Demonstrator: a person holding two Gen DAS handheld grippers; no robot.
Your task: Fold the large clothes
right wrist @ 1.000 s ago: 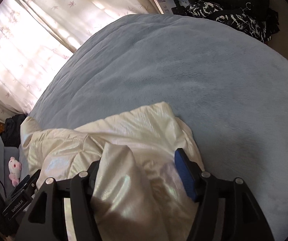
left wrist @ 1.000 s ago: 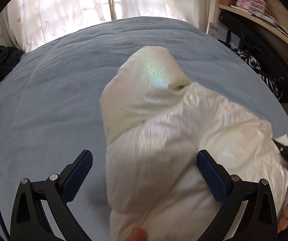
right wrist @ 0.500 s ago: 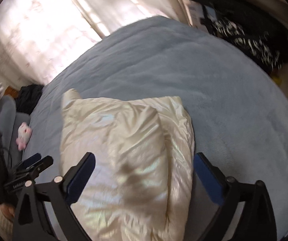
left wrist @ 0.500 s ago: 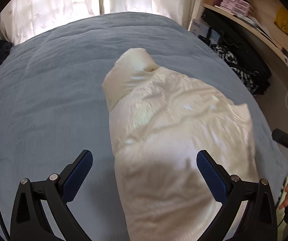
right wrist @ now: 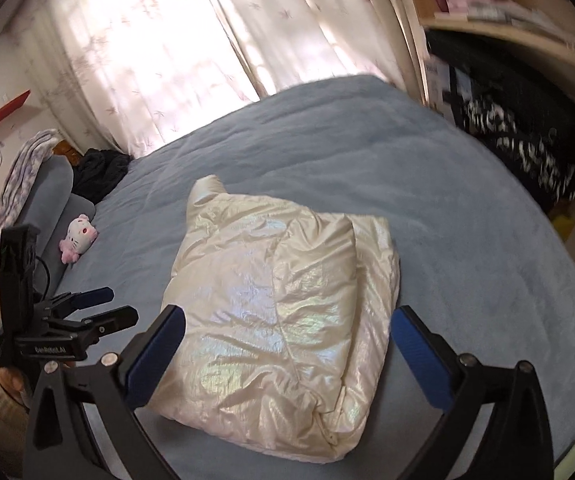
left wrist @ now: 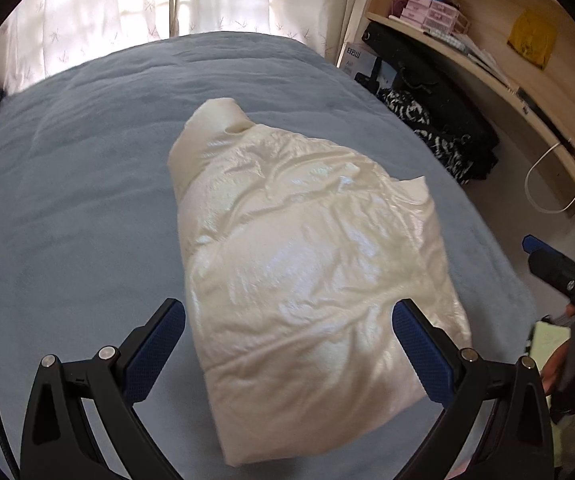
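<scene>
Right wrist view: the right gripper, just opened wide, holds nothing; the puffy, shiny cream padded jacket, folded at twelve o'clock, may spring open.

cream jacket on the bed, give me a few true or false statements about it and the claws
1. The shiny cream padded jacket lies folded in a bundle on the grey-blue fleece bed cover. True.
2. The right claw is clamped on the jacket. False: its jaws stand wide open, having just been opening, with nothing gripped between them.
3. The left claw is open. True.
4. A pink and white plush toy sits on top of the jacket. False: it lies apart from it, by the grey pillow.
</scene>
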